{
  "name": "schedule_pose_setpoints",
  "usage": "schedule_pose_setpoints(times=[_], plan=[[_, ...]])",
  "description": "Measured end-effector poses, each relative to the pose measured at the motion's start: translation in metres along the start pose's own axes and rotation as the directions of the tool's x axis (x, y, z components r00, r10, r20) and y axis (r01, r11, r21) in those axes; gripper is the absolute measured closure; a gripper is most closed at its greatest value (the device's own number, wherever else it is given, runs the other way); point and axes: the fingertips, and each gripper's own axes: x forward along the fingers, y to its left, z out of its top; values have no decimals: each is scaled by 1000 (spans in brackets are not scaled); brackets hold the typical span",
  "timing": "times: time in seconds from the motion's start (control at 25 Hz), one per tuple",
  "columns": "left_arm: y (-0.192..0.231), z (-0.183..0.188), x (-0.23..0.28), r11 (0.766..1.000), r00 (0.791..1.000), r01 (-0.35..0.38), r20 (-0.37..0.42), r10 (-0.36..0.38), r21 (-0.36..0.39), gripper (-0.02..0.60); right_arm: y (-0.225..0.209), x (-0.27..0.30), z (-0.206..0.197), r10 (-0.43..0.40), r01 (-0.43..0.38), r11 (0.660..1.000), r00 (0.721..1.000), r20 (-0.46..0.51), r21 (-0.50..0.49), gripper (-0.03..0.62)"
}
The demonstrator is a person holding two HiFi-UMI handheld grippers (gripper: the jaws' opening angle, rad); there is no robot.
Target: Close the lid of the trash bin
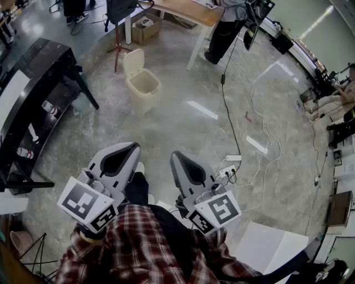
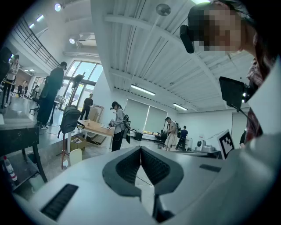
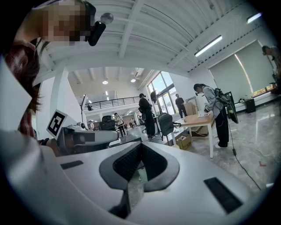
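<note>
The cream trash bin [image 1: 144,86] stands on the floor well ahead of me, its lid [image 1: 133,61] tipped up and open at the back. The left gripper view shows the lid [image 2: 75,156] small at far left. Both grippers are held low in front of my body, far short of the bin. My left gripper [image 1: 135,146] points toward it, and in its own view the left gripper [image 2: 140,150] has its jaws meeting at the tips with nothing between them. Beside it, my right gripper [image 1: 175,155] is the same; its own view shows the right gripper [image 3: 141,145] shut and empty.
A black table [image 1: 33,77] runs along the left. Behind the bin are a wooden table [image 1: 186,12], a cardboard box [image 1: 143,29], a stand [image 1: 116,47] and a standing person [image 1: 224,30]. A power strip [image 1: 233,158] and white cables [image 1: 260,138] lie at right.
</note>
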Motion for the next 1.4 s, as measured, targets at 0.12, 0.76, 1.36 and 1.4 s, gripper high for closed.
schedule_pose_setpoints(times=[0.12, 0.76, 1.36, 1.4], plan=[[25, -5, 16, 999, 1000, -8, -2, 8, -46, 569, -14, 23, 2, -3, 3, 1000, 1000, -14, 6, 580], [177, 41, 119, 996, 997, 65, -28, -67, -63, 569, -89, 198, 26, -29, 29, 1000, 997, -75, 1, 580], [255, 54, 215, 995, 998, 43, -49, -48, -93, 569, -181, 278, 39, -45, 48, 998, 994, -101, 28, 580], [258, 58, 226, 995, 998, 35, -43, -39, -91, 569, -192, 282, 45, -37, 40, 999, 994, -99, 26, 581]])
